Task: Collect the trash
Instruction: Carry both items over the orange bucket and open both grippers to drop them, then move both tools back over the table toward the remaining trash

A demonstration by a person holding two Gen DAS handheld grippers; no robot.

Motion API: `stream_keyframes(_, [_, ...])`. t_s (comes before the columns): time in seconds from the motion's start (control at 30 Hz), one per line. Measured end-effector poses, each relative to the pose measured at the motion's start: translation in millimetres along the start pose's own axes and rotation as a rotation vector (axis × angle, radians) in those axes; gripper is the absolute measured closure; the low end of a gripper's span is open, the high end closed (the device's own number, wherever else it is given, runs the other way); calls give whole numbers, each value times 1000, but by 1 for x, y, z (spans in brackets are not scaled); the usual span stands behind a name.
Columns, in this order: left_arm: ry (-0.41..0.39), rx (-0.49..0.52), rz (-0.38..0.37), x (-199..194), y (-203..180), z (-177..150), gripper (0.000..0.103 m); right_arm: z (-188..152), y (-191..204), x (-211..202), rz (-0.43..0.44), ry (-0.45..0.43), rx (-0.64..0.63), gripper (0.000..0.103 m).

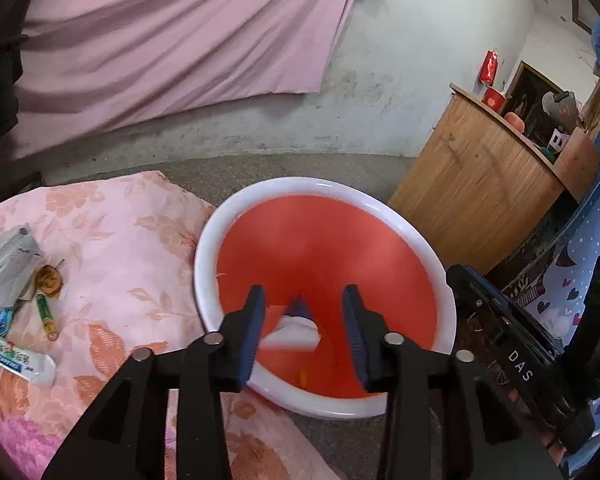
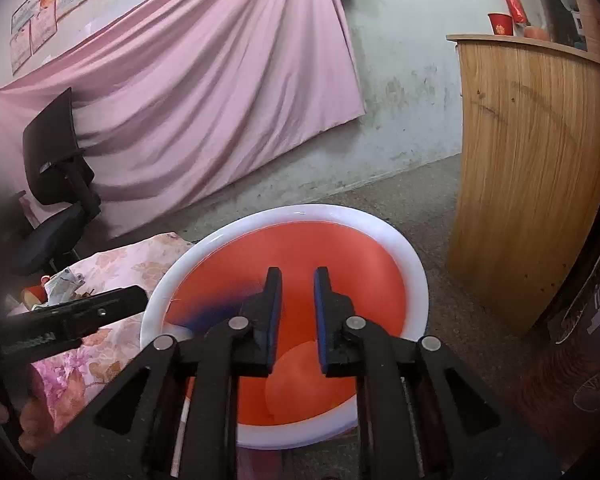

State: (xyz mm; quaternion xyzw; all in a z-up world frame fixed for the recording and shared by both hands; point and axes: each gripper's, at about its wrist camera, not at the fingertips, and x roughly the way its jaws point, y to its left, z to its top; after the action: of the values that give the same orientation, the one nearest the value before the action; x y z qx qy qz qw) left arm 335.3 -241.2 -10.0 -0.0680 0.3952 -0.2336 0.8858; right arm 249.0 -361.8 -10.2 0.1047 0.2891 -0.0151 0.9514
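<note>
1. Left wrist view: the left claw (image 1: 305, 322) hangs over a round plastic bin (image 1: 428, 256) with a thick, glossy white rim and a smooth orange-red inside. Its two black fingers with blue ribbed pads stand apart, gripping nothing.
2. Beyond the gap between the pads, down inside the bin, a blurred scrap of white and blue trash (image 1: 298, 326) shows; whether it has landed on the bottom cannot be told.
3. Left of the bin lies a soft floral quilt (image 1: 140, 240) in pink and peach. On it sit more trash: a crumpled white wrapper (image 1: 8, 264), a small green tube (image 1: 46, 316), a brownish round scrap (image 1: 49, 280) and a white toothpaste tube (image 1: 18, 356) with blue lettering too blurred to read.
4. At the right edge the other tool's black body (image 1: 512, 344) bears the white letters "DAS".
5. A creased pink cloth (image 1: 172, 48) hangs on the stained plaster wall, and a wood-grain cabinet (image 1: 476, 188) carries a red cup (image 1: 493, 98).
6. Right wrist view: the right claw (image 2: 297, 316) also hangs over the bin (image 2: 414, 280), pads parted and empty, with a paler orange disc visible on the bottom.
7. Only this view shows a black office chair (image 2: 56, 184) and paper certificates (image 2: 40, 20) above the cloth, their print unreadable.
</note>
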Motion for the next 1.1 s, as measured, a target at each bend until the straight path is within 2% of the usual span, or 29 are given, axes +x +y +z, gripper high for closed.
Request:
stream_keyframes(0.1, [-31,6,11,-14,4,-2,65,3,1,-4,-4,-8,5,46])
stream_keyframes(0.17, [-63,6,20,-25,8,-6,56,5,4,-8,-7,-17,7,41])
stream_keyframes(0.3, [-138,-9,37,-49,20,-11,45,12,13,-18,-3,-55,3,27])
stream_keyframes(0.37, [-189,-25,58,-64,27,-12,28,15,17,-24,4,-77,0,22])
stream_keyframes(0.43, [-250,-39,69,-80,34,-16,18,17,22,-31,9,-102,-3,14])
stream_keyframes(0.5, [-317,-45,83,-96,38,-20,9,21,28,-40,22,-140,2,1])
stream_keyframes(0.53, [-338,-46,95,-100,39,-20,3,22,31,-44,30,-159,5,0])
stream_keyframes(0.63, [-434,-32,141,-124,45,-28,2,26,40,-55,55,-218,14,0])
stream_keyframes(1.1, [-669,-30,324,-210,84,-53,2,28,104,-97,199,-476,-38,0])
